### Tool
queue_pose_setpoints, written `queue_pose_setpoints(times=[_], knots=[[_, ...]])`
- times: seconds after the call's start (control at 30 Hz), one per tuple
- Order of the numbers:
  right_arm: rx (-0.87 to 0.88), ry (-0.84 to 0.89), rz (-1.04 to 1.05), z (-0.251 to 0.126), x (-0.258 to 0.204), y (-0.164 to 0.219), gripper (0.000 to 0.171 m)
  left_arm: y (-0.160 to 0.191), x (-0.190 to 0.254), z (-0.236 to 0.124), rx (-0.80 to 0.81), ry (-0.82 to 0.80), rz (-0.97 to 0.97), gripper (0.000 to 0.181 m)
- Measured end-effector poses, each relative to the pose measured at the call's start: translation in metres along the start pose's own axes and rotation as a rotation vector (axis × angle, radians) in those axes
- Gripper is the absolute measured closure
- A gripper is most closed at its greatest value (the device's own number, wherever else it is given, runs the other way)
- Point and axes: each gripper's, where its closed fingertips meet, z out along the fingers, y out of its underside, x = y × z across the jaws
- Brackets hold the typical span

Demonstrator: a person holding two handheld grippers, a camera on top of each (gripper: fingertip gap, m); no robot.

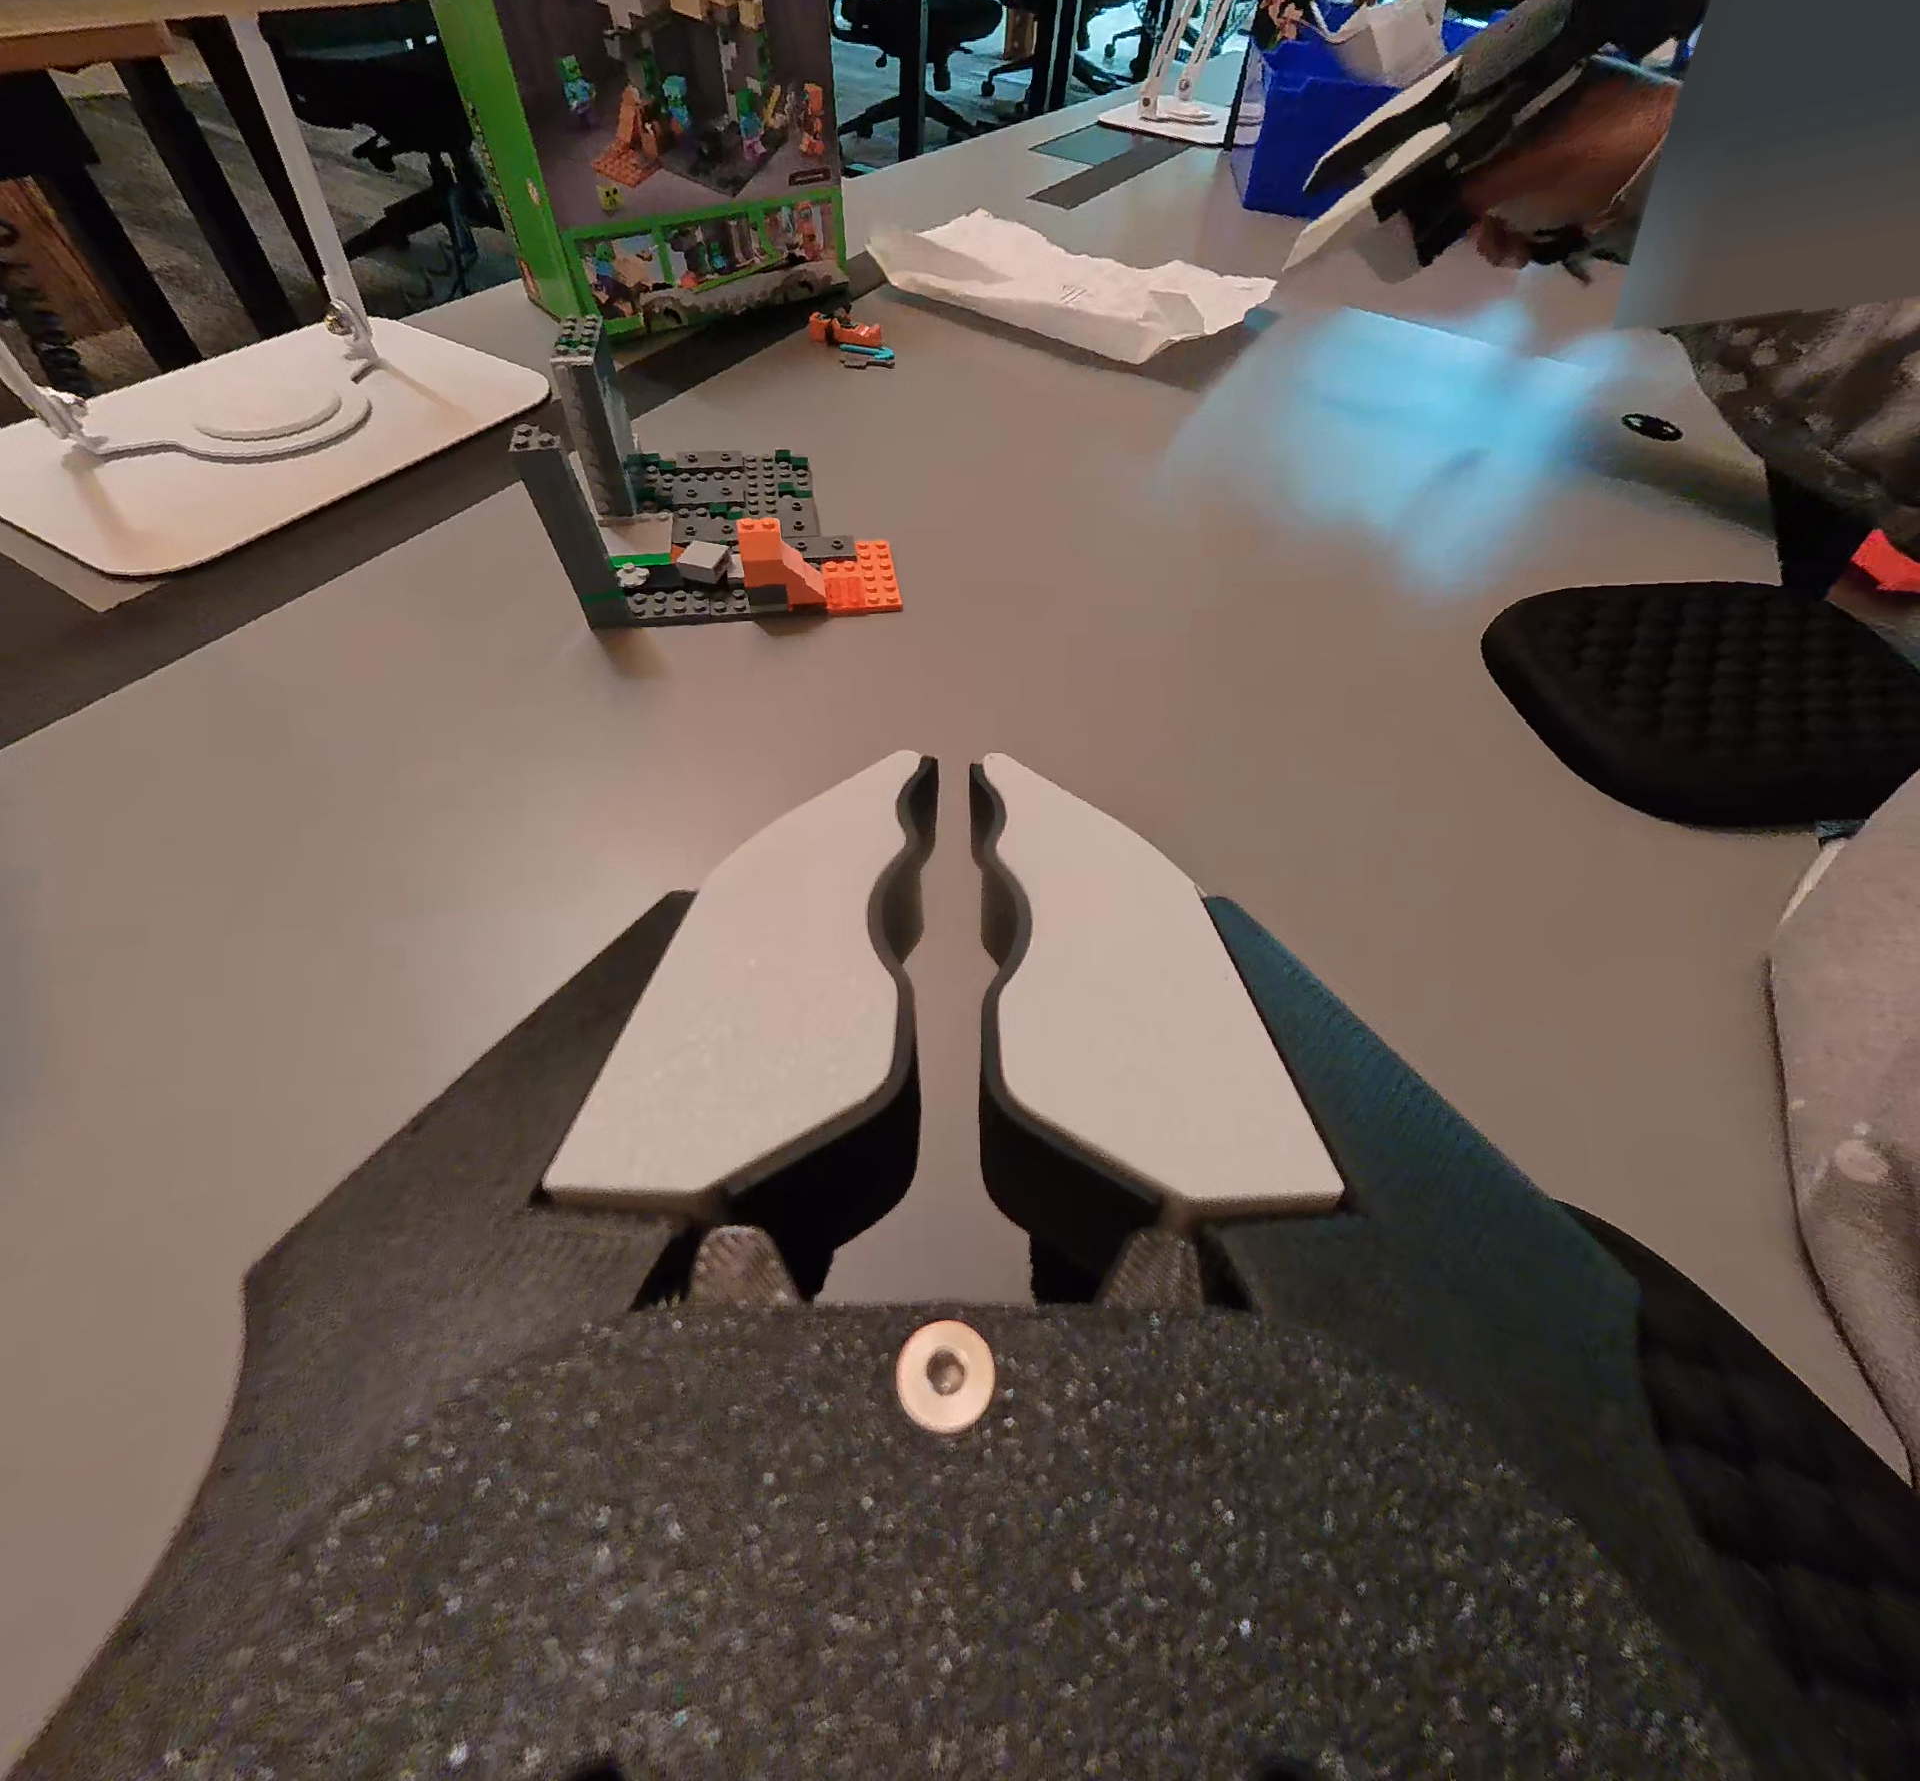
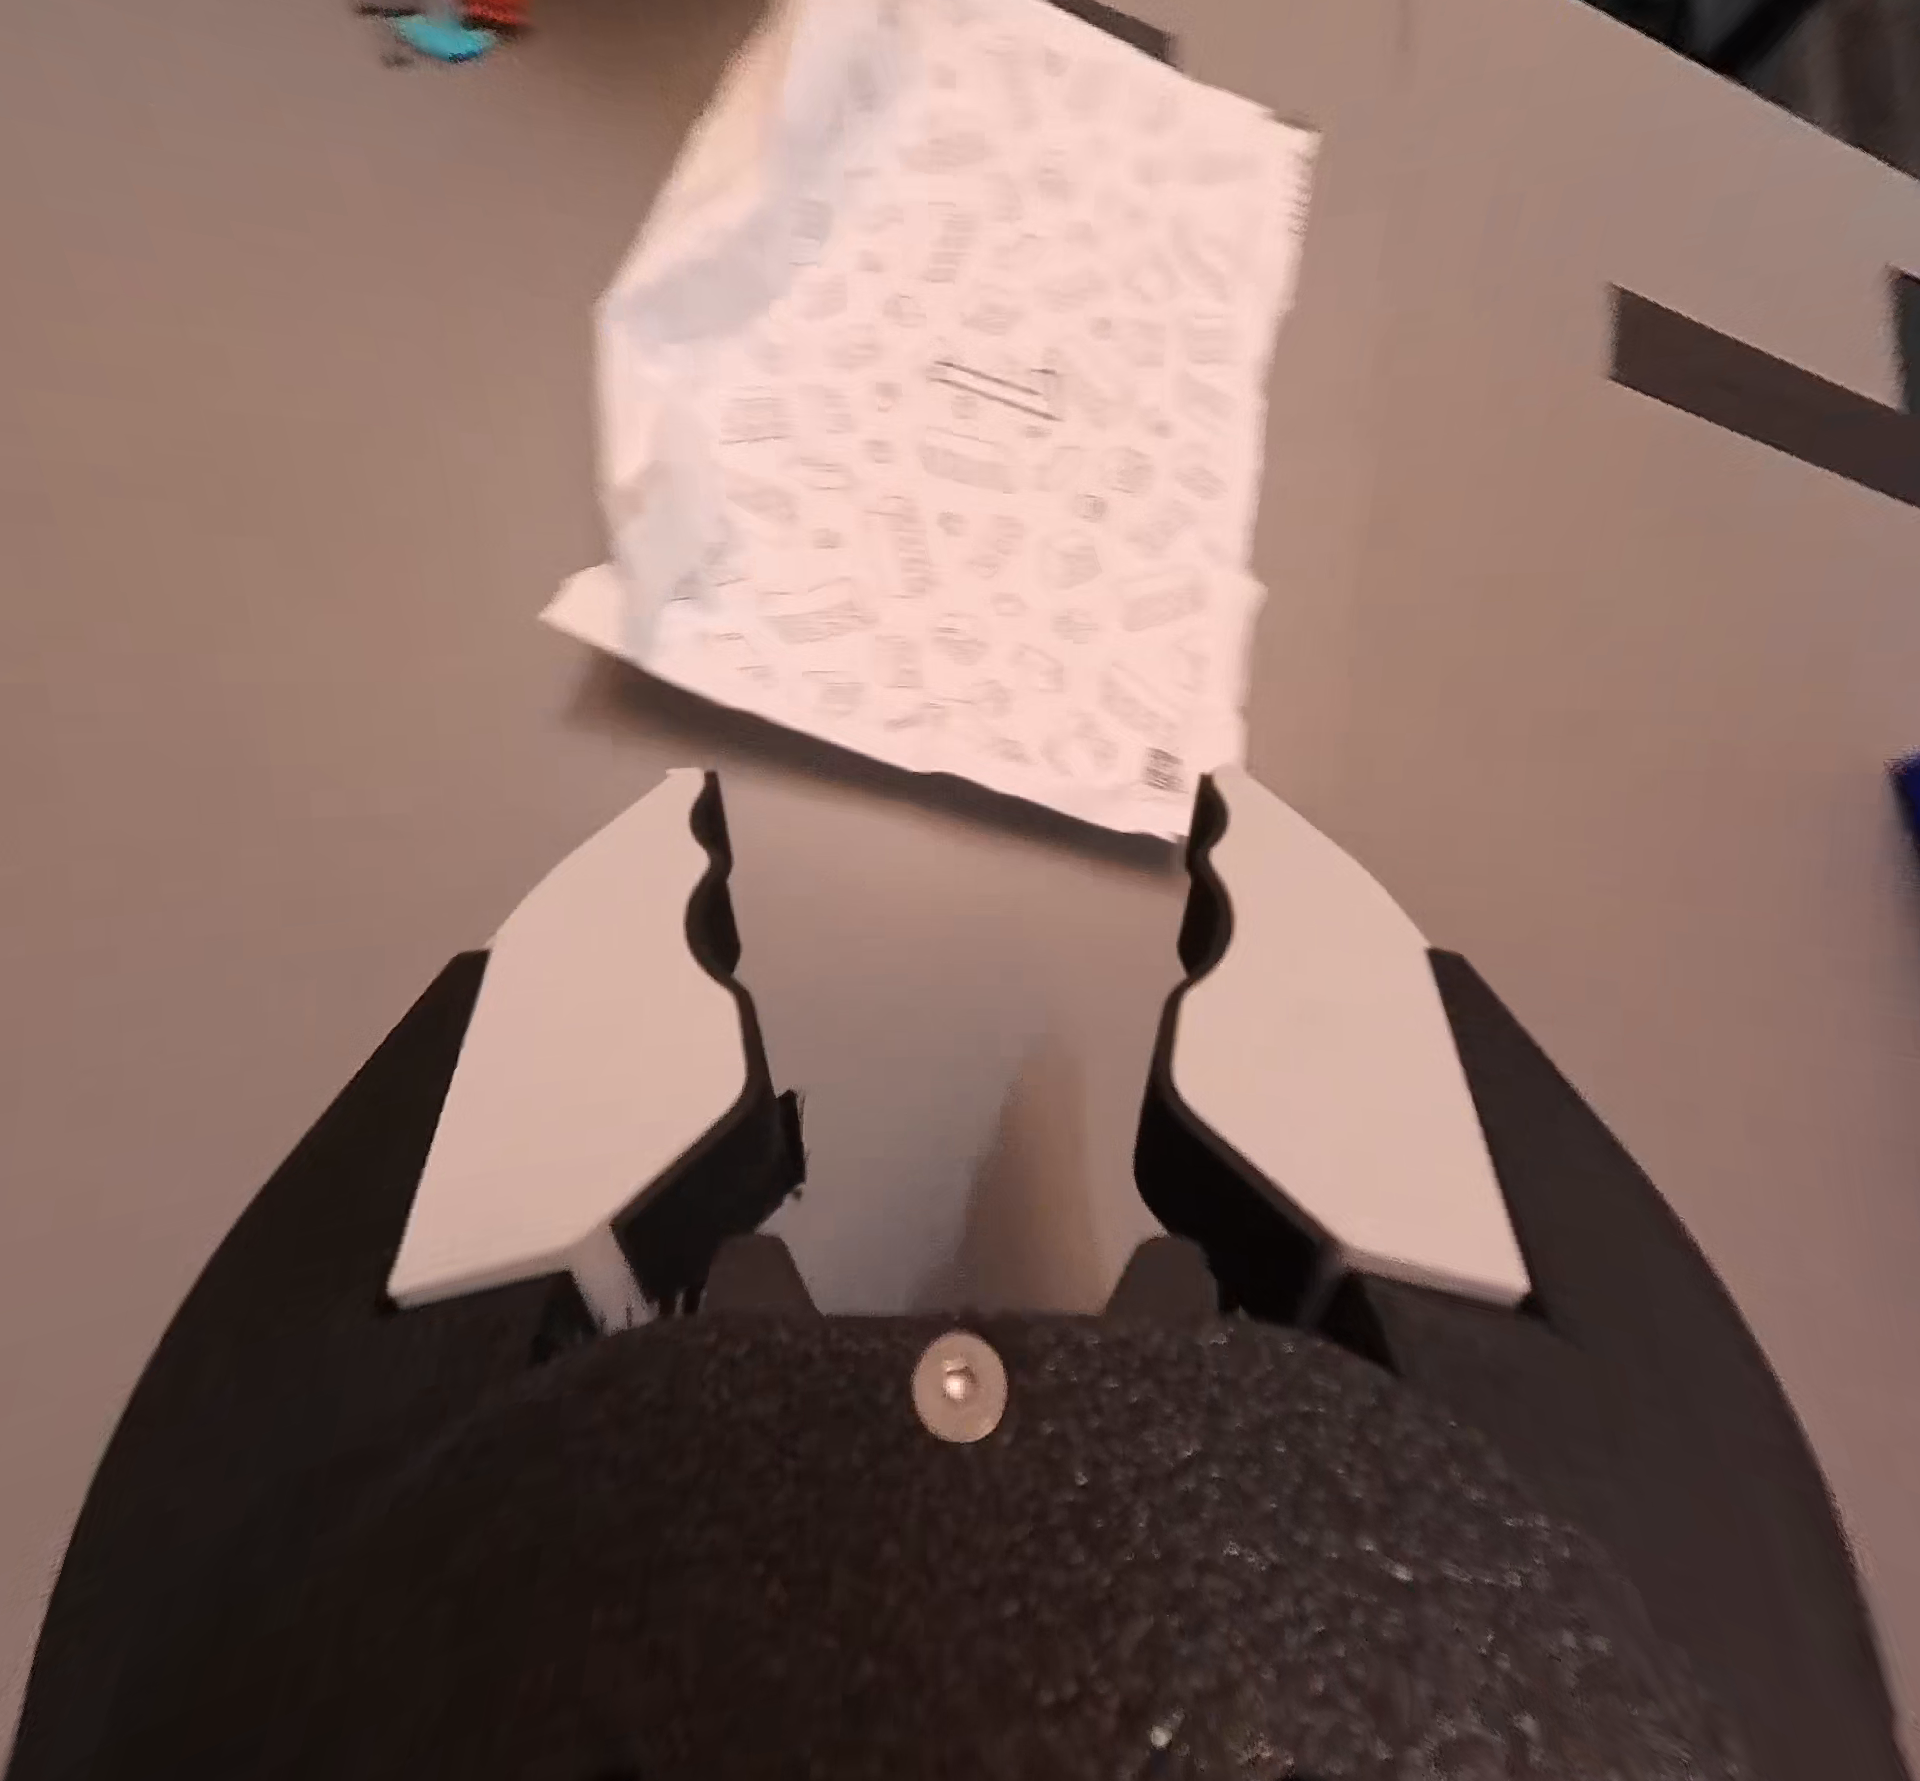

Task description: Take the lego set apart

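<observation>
1. Grey matte tabletop [image 1: 1039,651] carries everything; office desks and chairs fill the background beyond it; a white lamp base [image 1: 260,443] sits at far left.

2. Your task piece, the partly built lego set of dark grey studded plates with two tall grey pillars and orange bricks [image 1: 717,526], stands ahead and left of your left gripper [image 1: 954,775], well apart from it; behind the set stands the green printed cardboard box [image 1: 665,100]; a small loose cluster of orange and teal pieces [image 1: 852,339] lies near the box.

3. Your left gripper hovers low over bare table with its jaws nearly closed, a narrow slit between them, holding nothing.

4. Your right gripper [image 2: 951,806] has its jaws spread wide and empty; it points down at a crumpled white paper bag printed with brick outlines [image 2: 935,422], lying flat on the table, its near edge just ahead of the fingertips; that view is blurred.

5. Expect the set to be light, rigid and slick plastic; stud joints are stiff, so the whole base will likely slide or lift unless one gripper pins it.

6. Likely best holds: clamp the flat edge of the base plate with one gripper; pinch a pillar [image 1: 597,412] on its flat side faces near the bottom and rock it off; tall pillars may snap apart mid-height if you pull from the top.

7. Small orange bricks [image 1: 784,568] offer little face area; grip squarely or they may pop out.
</observation>
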Motion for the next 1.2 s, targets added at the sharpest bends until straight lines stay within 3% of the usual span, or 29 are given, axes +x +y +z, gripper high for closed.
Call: queue_pose_setpoints(times=[0.17,0.33,0.43,0.5,0.6,0.73,0.93,1.03,1.2], knots=[[-0.017,-0.119,-0.101,0.035,-0.053,-0.012,0.086,-0.003,0.001,0.003,0.014,0.006,-0.008,0.176],[-0.083,-0.101,-0.181,0.075,-0.057,-0.02,0.14,-0.005,0.003,-0.002,0.008,-0.013,0.007,0.176],[-0.081,-0.068,-0.226,0.086,-0.041,-0.029,0.148,-0.003,0.001,-0.009,0.007,-0.031,-0.001,0.176],[-0.076,-0.065,-0.235,0.089,-0.033,-0.034,0.145,-0.001,-0.003,-0.013,0.013,-0.046,-0.017,0.176],[-0.046,-0.055,-0.236,0.078,-0.03,-0.042,0.116,-0.002,-0.013,-0.017,0.034,-0.089,-0.059,0.176],[0.187,-0.114,-0.172,0.034,-0.059,-0.072,0.111,-0.017,-0.036,-0.035,0.063,-0.216,-0.067,0.177],[0.386,-0.376,-0.109,-0.008,-0.141,-0.084,0.116,-0.061,-0.109,-0.104,0.03,-0.521,-0.086,0.174],[0.438,-0.455,-0.112,-0.014,-0.168,-0.086,0.118,-0.072,-0.166,-0.142,-0.027,-0.706,-0.067,0.169],[0.491,-0.518,-0.138,-0.01,-0.193,-0.088,0.124,-0.065,-0.277,-0.178,-0.122,-0.818,-0.15,0.162]])
